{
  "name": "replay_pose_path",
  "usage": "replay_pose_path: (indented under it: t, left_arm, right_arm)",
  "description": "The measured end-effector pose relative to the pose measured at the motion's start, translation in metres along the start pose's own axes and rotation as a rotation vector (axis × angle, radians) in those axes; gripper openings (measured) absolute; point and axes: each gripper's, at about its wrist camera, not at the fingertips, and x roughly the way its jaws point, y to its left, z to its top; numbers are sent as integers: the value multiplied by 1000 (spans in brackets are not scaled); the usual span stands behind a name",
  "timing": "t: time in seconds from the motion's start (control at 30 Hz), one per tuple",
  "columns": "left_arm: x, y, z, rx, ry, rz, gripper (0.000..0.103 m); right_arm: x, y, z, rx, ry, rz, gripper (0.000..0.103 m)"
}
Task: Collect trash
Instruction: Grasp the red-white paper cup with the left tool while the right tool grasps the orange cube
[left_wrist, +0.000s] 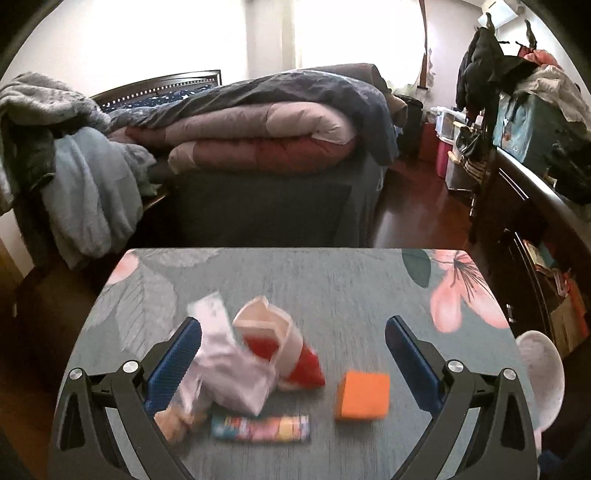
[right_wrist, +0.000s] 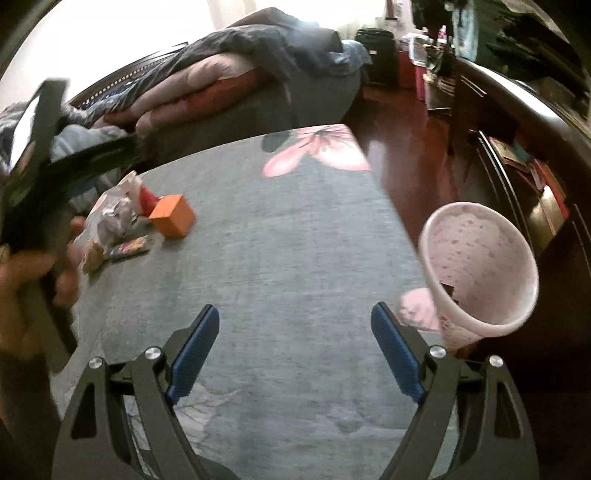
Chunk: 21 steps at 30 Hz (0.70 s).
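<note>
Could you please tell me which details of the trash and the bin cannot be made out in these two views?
- Printing on the flat multicoloured wrapper: motion blur, left wrist view.
- Lower part of the crumpled white plastic bag: behind the left tool's finger.
- Base of the pink-speckled white bin: cut off behind the right tool's finger, right wrist view.
- Contents of the red-and-white carton: blurred.

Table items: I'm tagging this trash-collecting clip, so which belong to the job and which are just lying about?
Job:
crumpled white wrapper
red-and-white carton
colourful wrapper
orange box
pink bin

Lying about:
folded quilt
grey blanket
</note>
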Motion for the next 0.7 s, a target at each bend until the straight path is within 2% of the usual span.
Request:
replay_pose_path:
  t: [0.2, 0.27, 0.33, 0.37, 0.53, 0.7]
  left_arm:
    - [35, -8, -4, 48, 72, 40, 98]
    - [39, -6, -6, 42, 76, 26, 87]
    - [43, -1, -8, 17, 103, -7, 59]
    - [45, 2, -9, 3, 115, -21, 53]
    - [41, 19, -8, -48, 94, -68, 51]
    - [10, 46, -2, -129, 33, -157, 51]
  right_arm:
    - [7, 22, 9, -46, 2, 14, 85]
    - [8, 28, 13, -65, -7, 15, 85]
    - [10, 34, 16, -74, -12, 16, 85]
    - [12, 36, 18, -77, -12, 17, 85]
    - [24, 53, 25, -96, -1, 29, 85]
    - [34, 66, 33, -115, -4, 34, 85]
